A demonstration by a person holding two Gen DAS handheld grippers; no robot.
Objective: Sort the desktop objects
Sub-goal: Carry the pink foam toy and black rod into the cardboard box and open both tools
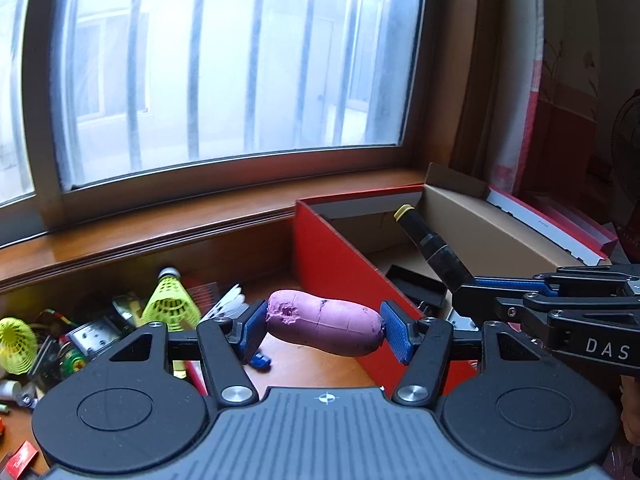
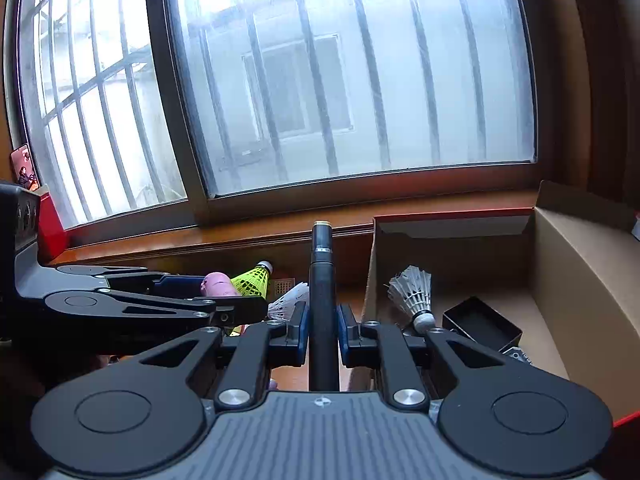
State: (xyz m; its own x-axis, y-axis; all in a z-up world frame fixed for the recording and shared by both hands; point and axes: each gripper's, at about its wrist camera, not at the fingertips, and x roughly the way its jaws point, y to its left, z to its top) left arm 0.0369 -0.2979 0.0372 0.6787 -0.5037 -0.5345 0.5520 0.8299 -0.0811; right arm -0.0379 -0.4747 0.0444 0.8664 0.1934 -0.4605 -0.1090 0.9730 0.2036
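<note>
Two grippers, each loaded. Left gripper (image 1: pixel 324 330) clamps a purple sweet potato (image 1: pixel 324 326) endwise between its blue pads, raised over the desk just left of the red box (image 1: pixel 332 264). Right gripper (image 2: pixel 323 334), marked "DAS", pinches a black tube (image 2: pixel 322 300) pointing forward, beside the box's left wall.

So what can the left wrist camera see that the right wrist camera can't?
Only the left wrist view shows the clutter on the desk, such as a second yellow shuttlecock and a small blue piece. Only the right wrist view shows a white shuttlecock inside the cardboard box. Both show the purple sweet potato in the left tongs and the black tube in the right tongs.
</note>
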